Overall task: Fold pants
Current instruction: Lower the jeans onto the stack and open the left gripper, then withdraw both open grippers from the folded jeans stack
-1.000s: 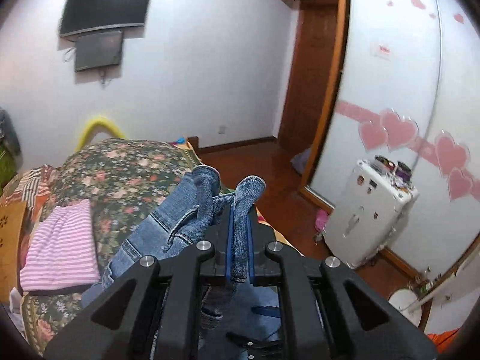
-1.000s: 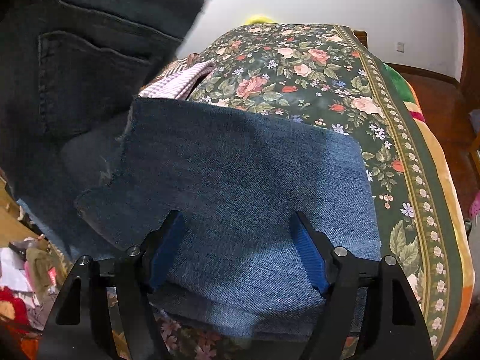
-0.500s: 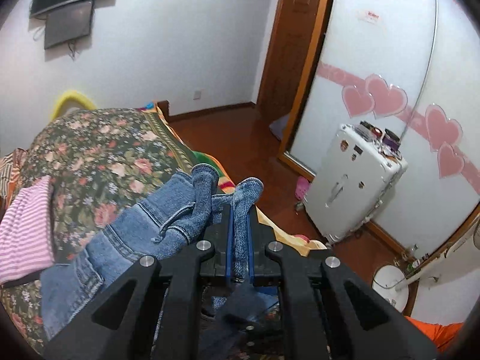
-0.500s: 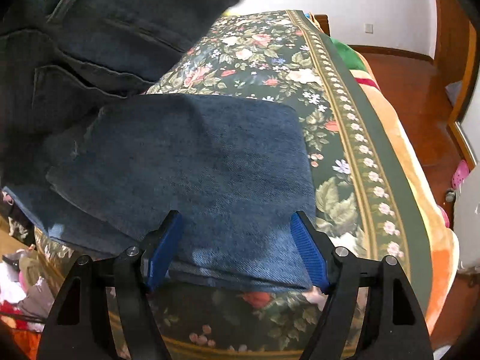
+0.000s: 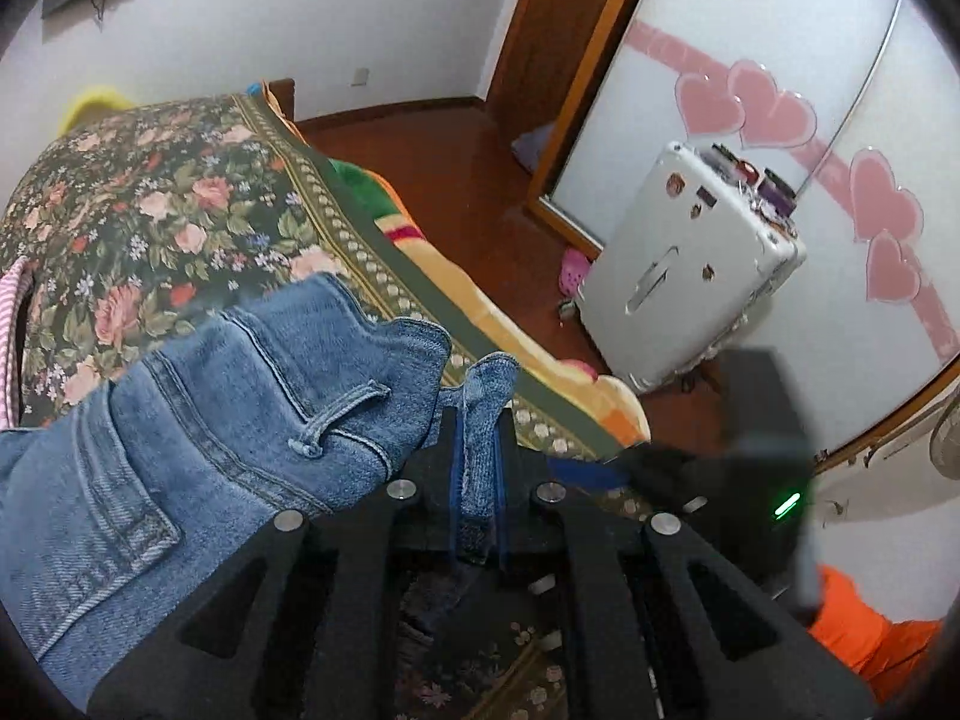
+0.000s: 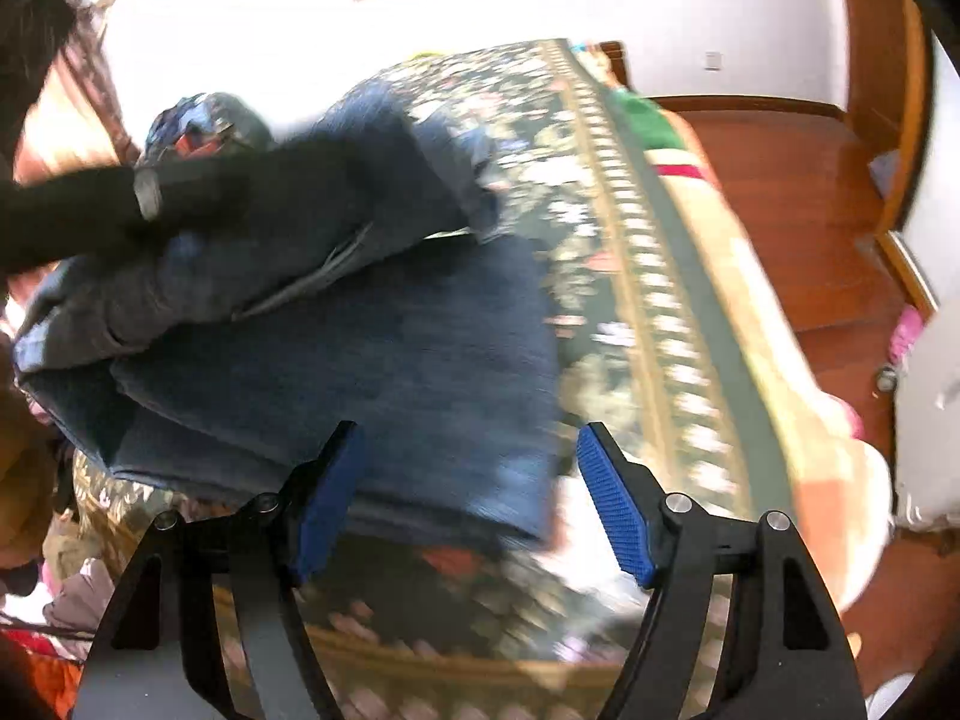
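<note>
The blue jeans (image 5: 198,420) lie partly folded on the floral bedspread (image 5: 180,204), waistband pinched tight in the left gripper (image 5: 477,456). The right gripper (image 6: 468,498), jaws closing, hovers spread over the folded legs, gripping nothing. A white suitcase (image 5: 684,276) stands at two o'clock.

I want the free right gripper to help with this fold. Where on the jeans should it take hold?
Probably the near folded edge of the jeans, approached from the bedside, low over the bedspread: it lies flat just ahead of the open right gripper. The left gripper already pinches the waistband.
</note>
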### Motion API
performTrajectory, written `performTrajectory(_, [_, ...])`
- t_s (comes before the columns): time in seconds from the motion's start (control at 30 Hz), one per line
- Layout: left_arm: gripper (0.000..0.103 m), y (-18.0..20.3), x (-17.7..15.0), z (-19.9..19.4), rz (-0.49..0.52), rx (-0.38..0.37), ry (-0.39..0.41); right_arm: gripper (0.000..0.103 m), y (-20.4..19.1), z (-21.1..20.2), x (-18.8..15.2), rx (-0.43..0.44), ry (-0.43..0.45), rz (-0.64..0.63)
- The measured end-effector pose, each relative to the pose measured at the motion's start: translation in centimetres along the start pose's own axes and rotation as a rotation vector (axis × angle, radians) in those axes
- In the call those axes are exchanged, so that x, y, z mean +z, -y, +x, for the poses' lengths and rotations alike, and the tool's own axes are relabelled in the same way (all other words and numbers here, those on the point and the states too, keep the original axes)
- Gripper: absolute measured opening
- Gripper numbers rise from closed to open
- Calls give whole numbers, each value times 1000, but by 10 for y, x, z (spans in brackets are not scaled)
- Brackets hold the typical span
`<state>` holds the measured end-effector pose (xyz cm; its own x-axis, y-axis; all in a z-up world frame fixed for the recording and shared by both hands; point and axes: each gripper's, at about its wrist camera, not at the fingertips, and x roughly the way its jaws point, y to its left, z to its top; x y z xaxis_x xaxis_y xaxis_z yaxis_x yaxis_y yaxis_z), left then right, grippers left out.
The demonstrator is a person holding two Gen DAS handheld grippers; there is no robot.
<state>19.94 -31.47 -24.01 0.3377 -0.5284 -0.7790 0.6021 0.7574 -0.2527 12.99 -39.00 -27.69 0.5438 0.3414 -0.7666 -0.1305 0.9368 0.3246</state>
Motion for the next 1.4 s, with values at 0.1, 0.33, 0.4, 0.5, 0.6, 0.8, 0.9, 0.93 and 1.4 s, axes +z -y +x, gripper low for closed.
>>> performTrajectory(0.1, [34, 3, -5, 15, -4, -18, -68, 70, 15, -19, -4, -31, 23, 43])
performTrajectory(0.33, [57, 3, -16, 29, -68, -45, -115, 70, 22, -42, -8, -78, 71, 63])
performTrajectory(0.4, [57, 4, -14, 13, -75, -55, -86, 70, 23, -48, -4, -82, 86, 65])
performTrajectory(0.5, [57, 0, -5, -17, -69, -54, -23, 70, 16, -54, 7, -78, 116, 48])
performTrajectory(0.6, [65, -16, 1, -58, -64, 5, 63, 70, 0, -55, 18, -53, 143, 11])
performTrajectory(0.8, [78, -86, -19, -125, -106, 251, 137, 70, -41, -37, 43, 28, 167, -76])
performTrajectory(0.9, [80, -124, -36, -135, -158, 346, 117, 70, -68, -17, 54, 82, 159, -117])
performTrajectory(0.93, [80, -139, -44, -134, -179, 379, 97, 70, -76, -11, 56, 96, 153, -128])
performTrajectory(1.4, [94, -199, -100, -77, -255, 306, -2, 77, -103, 40, 25, 60, -33, -193])
